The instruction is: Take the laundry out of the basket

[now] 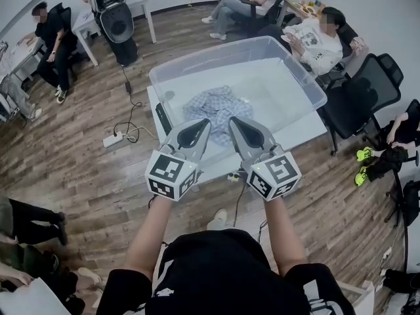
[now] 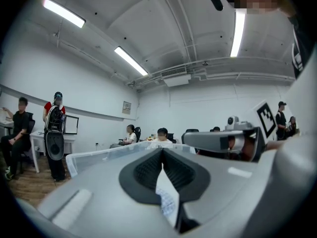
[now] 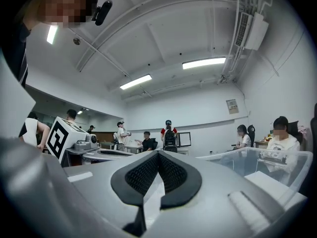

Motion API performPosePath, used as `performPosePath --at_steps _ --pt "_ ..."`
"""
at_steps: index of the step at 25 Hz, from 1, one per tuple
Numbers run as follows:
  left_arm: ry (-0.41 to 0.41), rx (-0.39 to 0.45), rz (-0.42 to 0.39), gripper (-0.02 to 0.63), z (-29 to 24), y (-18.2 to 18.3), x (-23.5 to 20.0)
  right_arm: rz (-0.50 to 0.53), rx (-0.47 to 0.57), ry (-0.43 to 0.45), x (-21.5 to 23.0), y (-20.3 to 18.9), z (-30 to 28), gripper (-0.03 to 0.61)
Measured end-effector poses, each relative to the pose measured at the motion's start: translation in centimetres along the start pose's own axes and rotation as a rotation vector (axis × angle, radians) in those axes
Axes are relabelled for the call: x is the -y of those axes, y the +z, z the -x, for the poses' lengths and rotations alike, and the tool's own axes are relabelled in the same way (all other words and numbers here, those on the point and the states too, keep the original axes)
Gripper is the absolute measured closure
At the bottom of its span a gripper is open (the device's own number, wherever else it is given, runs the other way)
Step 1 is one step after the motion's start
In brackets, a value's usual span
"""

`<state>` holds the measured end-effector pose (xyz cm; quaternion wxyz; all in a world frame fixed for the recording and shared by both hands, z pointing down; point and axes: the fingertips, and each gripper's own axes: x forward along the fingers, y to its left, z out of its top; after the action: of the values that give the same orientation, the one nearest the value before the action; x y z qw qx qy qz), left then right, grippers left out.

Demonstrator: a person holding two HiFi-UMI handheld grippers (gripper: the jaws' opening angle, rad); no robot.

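Setting: I stand at a white table [image 1: 298,131] that holds a clear plastic basket [image 1: 296,69]; people sit around the room, one close behind the basket's far corner.
Laundry: a blue-and-white checked cloth [image 1: 213,105] lies crumpled on the basket floor, towards the side nearest me, all of it inside.
My left gripper [image 1: 202,125]: clenched, tips pressed together, nothing gripped; it is held level in front of the basket's near wall.
My right gripper [image 1: 235,122]: clenched too, and empty, just beside the left one.
Stage, as I judge it: nothing has been lifted out yet.
Risk, closed jaws: if I reach down without opening them, the tips will only prod the cloth and shove it along the floor.
Risk, high walls: a dangling fold could catch on the rim and slip from a shallow pinch.
Risk, light basket: pulling sideways might drag the basket across the table.
Risk, underfoot: a power strip [image 1: 113,140] and its cables lie on the floor to my left.
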<state>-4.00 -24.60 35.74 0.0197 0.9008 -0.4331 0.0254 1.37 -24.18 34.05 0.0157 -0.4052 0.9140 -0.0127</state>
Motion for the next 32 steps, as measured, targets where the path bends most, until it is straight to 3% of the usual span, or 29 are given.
performPosePath --at_steps 9,22,32 --pt "0.056 -0.017 -0.008 0.606 -4.4 -0.2 0.1 -0.019 0.003 0.054 4.9 -0.5 -0.7 0.580" --pt "0.141 -0.026 -0.042 0.606 -6.9 0.0 -0.9 -0.029 0.013 0.152 7.0 -1.1 -3.0 0.580" --pt "0.123 -0.019 -0.043 0.606 -7.8 0.2 -3.2 -0.035 0.012 0.122 8.2 -1.3 -5.3 0.580"
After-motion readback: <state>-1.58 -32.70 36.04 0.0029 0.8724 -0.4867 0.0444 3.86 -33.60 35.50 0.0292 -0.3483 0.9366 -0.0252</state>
